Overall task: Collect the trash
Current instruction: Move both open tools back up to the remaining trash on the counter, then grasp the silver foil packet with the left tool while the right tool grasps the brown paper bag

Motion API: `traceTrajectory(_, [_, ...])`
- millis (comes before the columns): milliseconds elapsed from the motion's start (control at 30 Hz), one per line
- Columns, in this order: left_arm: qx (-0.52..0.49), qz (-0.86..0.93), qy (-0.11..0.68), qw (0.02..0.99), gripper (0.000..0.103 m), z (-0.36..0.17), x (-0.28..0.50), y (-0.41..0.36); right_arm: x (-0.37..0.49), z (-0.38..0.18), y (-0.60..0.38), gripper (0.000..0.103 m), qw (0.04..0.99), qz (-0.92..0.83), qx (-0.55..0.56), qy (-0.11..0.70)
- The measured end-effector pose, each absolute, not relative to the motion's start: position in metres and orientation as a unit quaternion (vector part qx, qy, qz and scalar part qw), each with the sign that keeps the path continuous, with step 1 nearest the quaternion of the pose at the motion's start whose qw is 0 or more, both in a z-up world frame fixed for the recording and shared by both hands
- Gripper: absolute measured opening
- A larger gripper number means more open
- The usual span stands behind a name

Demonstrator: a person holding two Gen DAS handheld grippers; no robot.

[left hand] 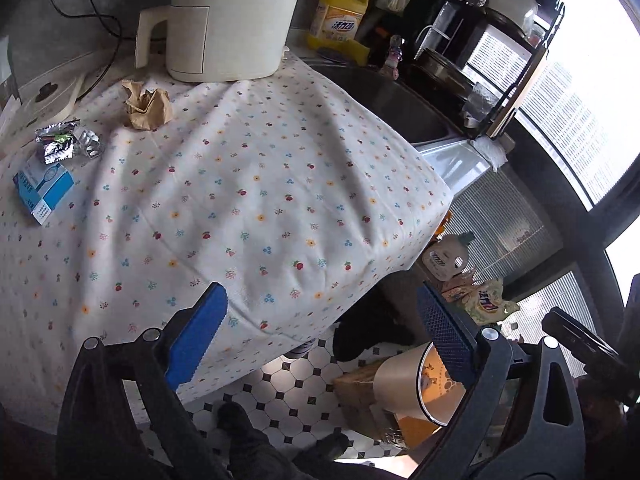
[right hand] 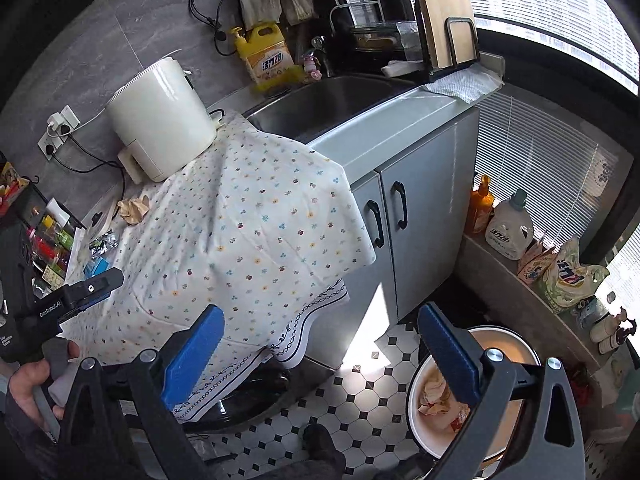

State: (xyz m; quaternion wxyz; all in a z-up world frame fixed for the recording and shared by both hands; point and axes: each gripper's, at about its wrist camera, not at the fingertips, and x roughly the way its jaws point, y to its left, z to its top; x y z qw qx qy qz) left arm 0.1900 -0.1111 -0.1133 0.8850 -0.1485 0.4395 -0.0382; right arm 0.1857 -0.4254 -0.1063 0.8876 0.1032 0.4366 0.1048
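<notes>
A crumpled brown paper (left hand: 147, 107) lies on the flowered tablecloth (left hand: 248, 184) near the white appliance. A silver foil wrapper (left hand: 56, 142), an empty pill blister (left hand: 89, 142) and a blue-white box (left hand: 44, 190) lie at the table's left. The same paper (right hand: 134, 209), foil (right hand: 100, 242) and box (right hand: 96, 267) show in the right wrist view. A round bin (right hand: 516, 350) on the floor holds crumpled trash (right hand: 436, 398); it also shows in the left wrist view (left hand: 404, 376). My left gripper (left hand: 324, 340) is open and empty over the table's near corner. My right gripper (right hand: 320, 352) is open and empty, right finger above the bin.
A white appliance (left hand: 232, 20) stands at the table's back. A sink (right hand: 320, 104) and grey cabinet (right hand: 420, 208) lie to the right, with a yellow detergent bottle (right hand: 266, 58). Bottles and bags line a ledge (right hand: 520, 280) by the window. The floor is tiled (right hand: 360, 392).
</notes>
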Motion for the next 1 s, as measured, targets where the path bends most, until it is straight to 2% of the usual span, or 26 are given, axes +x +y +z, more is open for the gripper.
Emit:
traceTrajectory(767, [-0.218, 0.060, 0.394, 0.891, 0.093, -0.117, 0.211, 0.144, 0.258, -0.110, -0.206, 0.095, 0.885, 0.168, 0.065, 0.430])
traceTrajectory(1000, [-0.242, 0.069, 0.395, 0.884, 0.088, -0.125, 0.232, 0.190, 0.271, -0.105, -0.162, 0.095, 0.883, 0.177, 0.038, 0.434])
